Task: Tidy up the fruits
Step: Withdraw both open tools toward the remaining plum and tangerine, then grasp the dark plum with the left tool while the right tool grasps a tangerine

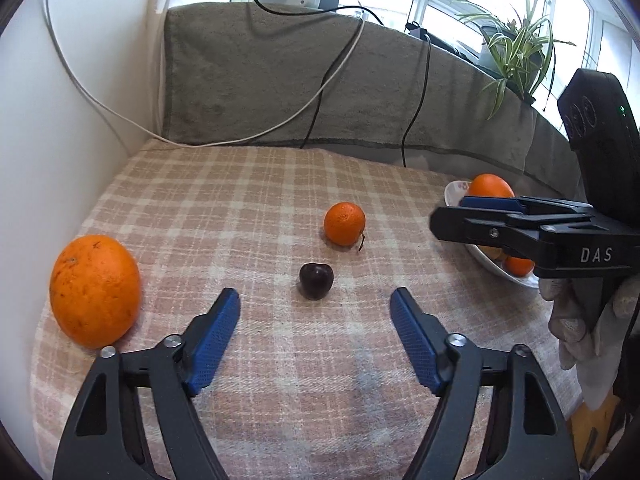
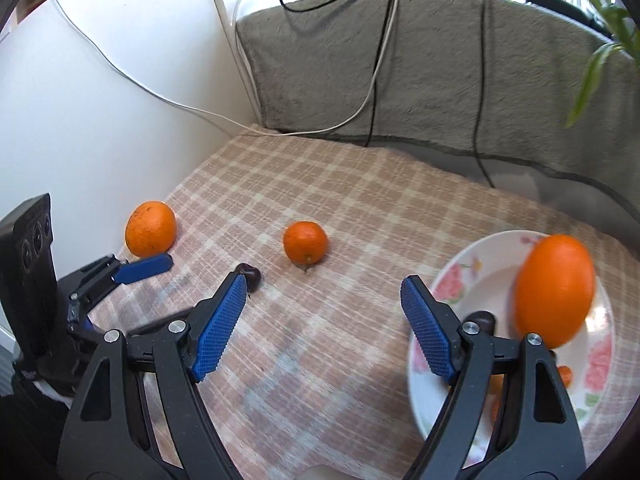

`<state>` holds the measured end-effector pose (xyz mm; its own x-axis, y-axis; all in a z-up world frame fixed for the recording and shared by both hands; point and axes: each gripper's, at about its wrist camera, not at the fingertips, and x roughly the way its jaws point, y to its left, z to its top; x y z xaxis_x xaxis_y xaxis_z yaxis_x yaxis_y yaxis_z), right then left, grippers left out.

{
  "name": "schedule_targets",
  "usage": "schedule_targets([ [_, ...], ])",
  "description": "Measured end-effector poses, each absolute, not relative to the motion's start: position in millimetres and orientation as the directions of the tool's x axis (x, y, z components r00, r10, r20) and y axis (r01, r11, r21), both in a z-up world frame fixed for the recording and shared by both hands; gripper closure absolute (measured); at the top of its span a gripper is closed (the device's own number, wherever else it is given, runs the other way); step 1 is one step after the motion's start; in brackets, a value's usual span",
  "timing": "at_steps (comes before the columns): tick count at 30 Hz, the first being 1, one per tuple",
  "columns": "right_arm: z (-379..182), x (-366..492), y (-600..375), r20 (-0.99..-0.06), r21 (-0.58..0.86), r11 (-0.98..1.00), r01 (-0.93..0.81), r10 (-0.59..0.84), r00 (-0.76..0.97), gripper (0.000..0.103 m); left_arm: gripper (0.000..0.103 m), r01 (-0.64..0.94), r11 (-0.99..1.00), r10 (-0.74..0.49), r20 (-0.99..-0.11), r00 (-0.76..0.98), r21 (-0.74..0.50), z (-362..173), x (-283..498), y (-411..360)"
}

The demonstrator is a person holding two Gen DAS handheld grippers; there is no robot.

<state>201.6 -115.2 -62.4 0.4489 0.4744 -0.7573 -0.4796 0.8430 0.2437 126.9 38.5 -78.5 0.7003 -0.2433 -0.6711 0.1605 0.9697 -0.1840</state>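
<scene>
Only one piece of writing reads clearly: white letters "DAS" on the black body of the right gripper (image 1: 448, 216), which enters the left wrist view from the right edge, held by a gloved hand (image 1: 576, 316).

Both grippers stand wide apart with nothing between their ribbed blue pads. The left gripper (image 1: 315, 302) hangs over the checked cloth (image 1: 248, 184), a dark cherry (image 1: 316, 280) lying just beyond its tips at the centre of the frame, untouched. The right gripper's left finger (image 2: 224, 320) overlaps that cherry in its own view; whether they touch I cannot tell.

Near the cherry, towards the upper middle, sits a small dimpled mandarin (image 1: 344, 224). A large rough-skinned orange (image 1: 95, 290) rests at the left edge of the cloth. At the lower right of the right wrist view, a glossy white bowl (image 2: 456, 280) with pink flower print holds a smooth oval orange (image 2: 554, 290) and smaller fruit partly hidden. A grey fleecy throw (image 1: 248, 80) covers the backrest behind.
</scene>
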Motion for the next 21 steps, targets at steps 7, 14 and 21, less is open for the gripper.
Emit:
schedule_targets([
  [7, -75, 225, -103, -0.760, 0.323, 0.831, -0.453, 0.513, 0.398, 0.023, 0.044, 0.182, 0.959, -0.281, -0.686, 0.671, -0.216, -85, 142, 36],
  [14, -88, 245, -92, -0.783, 0.344, 0.832, -0.435, 0.510, 0.356, 0.037, 0.052, 0.185, 0.955, -0.297, -0.708, 0.641, -0.233, -92, 155, 35],
  [21, -103, 259, -81, -0.805, 0.361, 0.838, -0.408, 0.501, 0.318, 0.044, 0.059, 0.191, 0.953, -0.302, -0.726, 0.618, -0.233, -99, 163, 29],
])
